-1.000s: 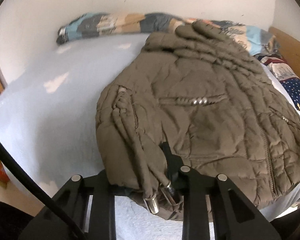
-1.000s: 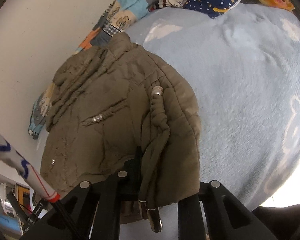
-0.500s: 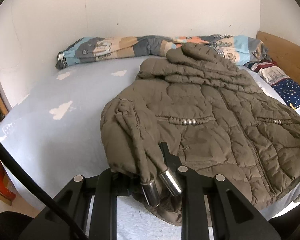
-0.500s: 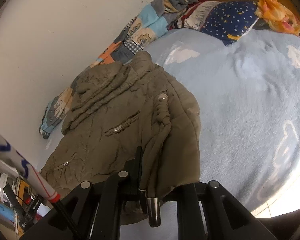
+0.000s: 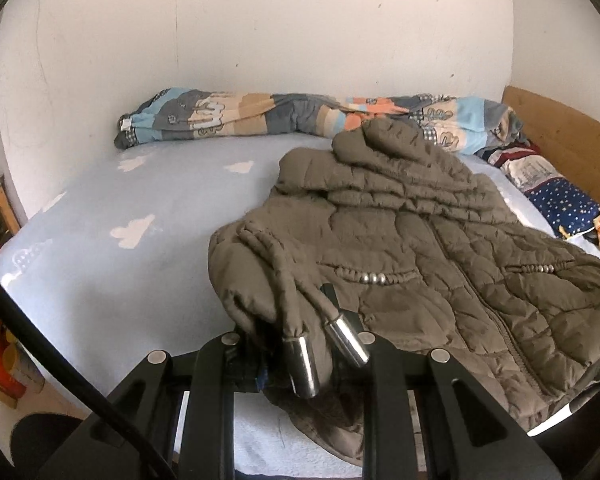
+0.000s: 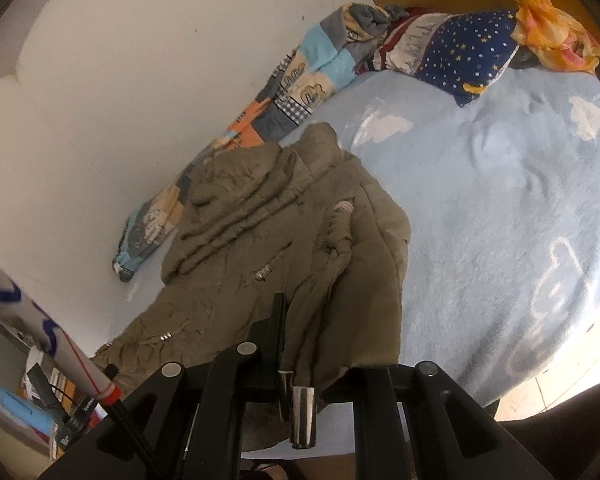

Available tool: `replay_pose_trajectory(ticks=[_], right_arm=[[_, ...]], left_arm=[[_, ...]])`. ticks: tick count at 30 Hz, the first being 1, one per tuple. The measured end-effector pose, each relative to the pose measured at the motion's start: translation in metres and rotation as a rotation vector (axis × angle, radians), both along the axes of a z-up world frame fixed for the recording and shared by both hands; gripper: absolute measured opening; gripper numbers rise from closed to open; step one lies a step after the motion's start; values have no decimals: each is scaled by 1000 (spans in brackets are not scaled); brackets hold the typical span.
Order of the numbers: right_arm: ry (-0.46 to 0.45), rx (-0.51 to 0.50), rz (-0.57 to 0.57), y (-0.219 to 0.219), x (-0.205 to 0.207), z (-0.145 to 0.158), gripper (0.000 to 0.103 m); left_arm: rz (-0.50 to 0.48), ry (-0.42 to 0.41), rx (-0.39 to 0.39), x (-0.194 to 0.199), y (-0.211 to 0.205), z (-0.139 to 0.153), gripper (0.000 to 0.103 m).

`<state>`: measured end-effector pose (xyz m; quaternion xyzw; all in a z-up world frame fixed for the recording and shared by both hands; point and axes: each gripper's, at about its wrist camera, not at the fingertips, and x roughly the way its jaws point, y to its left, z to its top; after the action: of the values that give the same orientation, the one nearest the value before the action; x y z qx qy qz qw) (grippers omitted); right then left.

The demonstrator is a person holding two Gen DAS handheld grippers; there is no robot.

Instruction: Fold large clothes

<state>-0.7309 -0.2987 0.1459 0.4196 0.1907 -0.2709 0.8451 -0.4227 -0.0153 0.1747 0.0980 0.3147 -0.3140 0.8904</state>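
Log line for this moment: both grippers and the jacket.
left gripper: shut on jacket hem | right gripper: shut on jacket hem | hem raised off bed | fold: not yet made

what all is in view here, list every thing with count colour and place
jacket: 1, olive quilted, on the bed, near hem gripped at both corners
drawcord tips: metal, several, hanging at the gripped hem
bed sheet: 1, pale blue with white clouds, covering the bed
rolled blanket: 1, patchwork blue, orange, grey, along the wall
star pillow: 1, navy, by the headboard
orange cloth: 1, beside that pillow
headboard: 1, wooden
left gripper: black, shut on the jacket
right gripper: black, shut on the jacket
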Motion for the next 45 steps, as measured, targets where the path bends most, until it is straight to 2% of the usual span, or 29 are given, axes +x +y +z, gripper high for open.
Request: replay_pose_trajectory(ticks=[7, 13, 17, 28, 40, 45], right_arm=[[-66, -11, 4, -8, -7, 25, 11], [-115, -6, 19, -19, 0, 44, 11], [-132, -4, 28, -25, 6, 58, 11], [-147, -79, 71, -45, 39, 103, 11], [-183, -97, 21, -103, 75, 130, 11], [-185, -123, 5, -131, 107, 138, 11]], left_arm=[[-4, -10, -29, 22, -2, 32, 21], [-8, -29, -29, 30, -10, 47, 21], [-11, -36, -44, 37, -16, 58, 21], [-15, -87, -72, 63, -55, 93, 21], [-13, -76, -151, 132, -107, 128, 23], [1, -16, -197, 175, -141, 132, 29]])
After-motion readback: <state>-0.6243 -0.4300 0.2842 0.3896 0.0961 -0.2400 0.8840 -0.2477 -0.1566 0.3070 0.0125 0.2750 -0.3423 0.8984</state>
